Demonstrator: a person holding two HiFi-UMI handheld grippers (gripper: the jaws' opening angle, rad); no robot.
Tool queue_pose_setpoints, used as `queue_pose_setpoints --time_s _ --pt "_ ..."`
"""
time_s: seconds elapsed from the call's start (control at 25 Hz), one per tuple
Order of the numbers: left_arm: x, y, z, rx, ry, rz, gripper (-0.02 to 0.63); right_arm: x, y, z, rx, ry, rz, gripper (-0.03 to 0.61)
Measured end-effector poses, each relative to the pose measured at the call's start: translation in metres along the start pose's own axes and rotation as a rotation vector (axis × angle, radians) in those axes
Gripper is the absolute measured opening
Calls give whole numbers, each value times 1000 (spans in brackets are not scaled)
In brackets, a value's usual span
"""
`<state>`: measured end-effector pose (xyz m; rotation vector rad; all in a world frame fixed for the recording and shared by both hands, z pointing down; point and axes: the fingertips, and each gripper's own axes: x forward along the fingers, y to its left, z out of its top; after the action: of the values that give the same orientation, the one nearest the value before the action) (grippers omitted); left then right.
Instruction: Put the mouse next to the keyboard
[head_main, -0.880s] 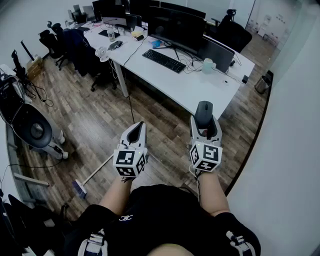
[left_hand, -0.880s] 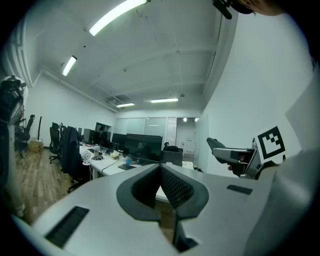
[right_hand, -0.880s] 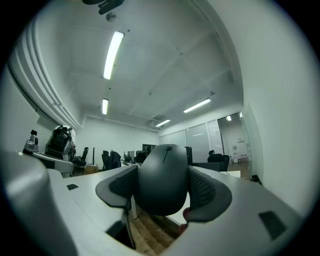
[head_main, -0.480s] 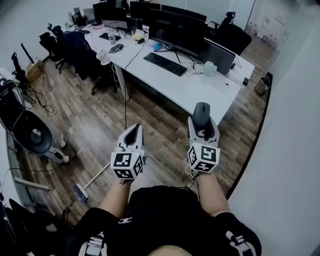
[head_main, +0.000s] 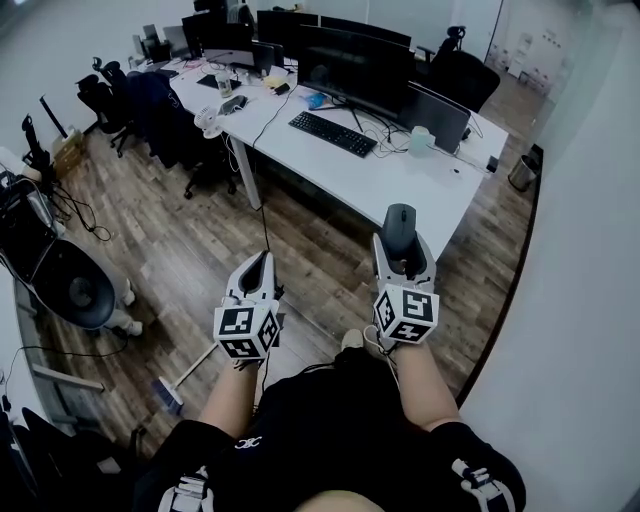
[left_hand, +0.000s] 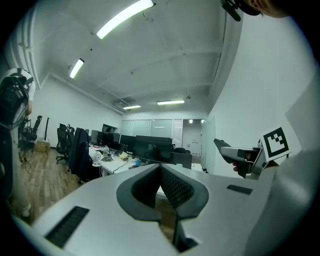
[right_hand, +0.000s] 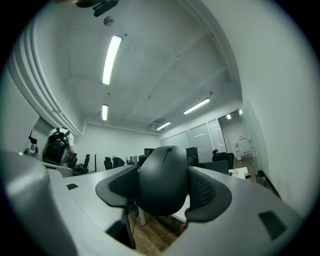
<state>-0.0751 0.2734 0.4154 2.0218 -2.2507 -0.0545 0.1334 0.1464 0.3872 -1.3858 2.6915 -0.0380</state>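
Two fingers (right_hand: 210, 192) of the right gripper (head_main: 403, 250) clamp wide around the mouse (right_hand: 163, 180), held in the air. The left gripper (head_main: 257, 268) is pressed together, empty. The tabletop (head_main: 400, 185) and keyboard (head_main: 333, 133) have drawn slightly nearer since a moment ago, so the person is likely still carrying the mouse over, with placing not yet begun.

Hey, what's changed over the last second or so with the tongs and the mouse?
The left tongs have drifted slightly down and left in the head view, shut and empty throughout. A foot has come into view between the arms. Unchanged: the right tongs stay clamped on the mouse, short of the desk and keyboard.
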Motion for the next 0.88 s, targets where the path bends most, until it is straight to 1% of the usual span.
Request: queue_pose_setpoints --time_s 0.24,0.44,0.56,0.68,0.88 --pt "4 11 2 23 -13 -1 12 16 14 -5 -16 8 19 324" --pt "25 16 6 47 -23 -1 12 42 4 -10 -15 17 7 324" --pt "46 21 8 61 -23 -4 12 62 -6 -14 -4 17 -7 324" --pt "73 30 8 68 -20 -7 12 88 -12 -21 -15 20 -21 324" --pt "128 41 3 67 0 -15 12 137 -31 -38 -19 53 -43 324"
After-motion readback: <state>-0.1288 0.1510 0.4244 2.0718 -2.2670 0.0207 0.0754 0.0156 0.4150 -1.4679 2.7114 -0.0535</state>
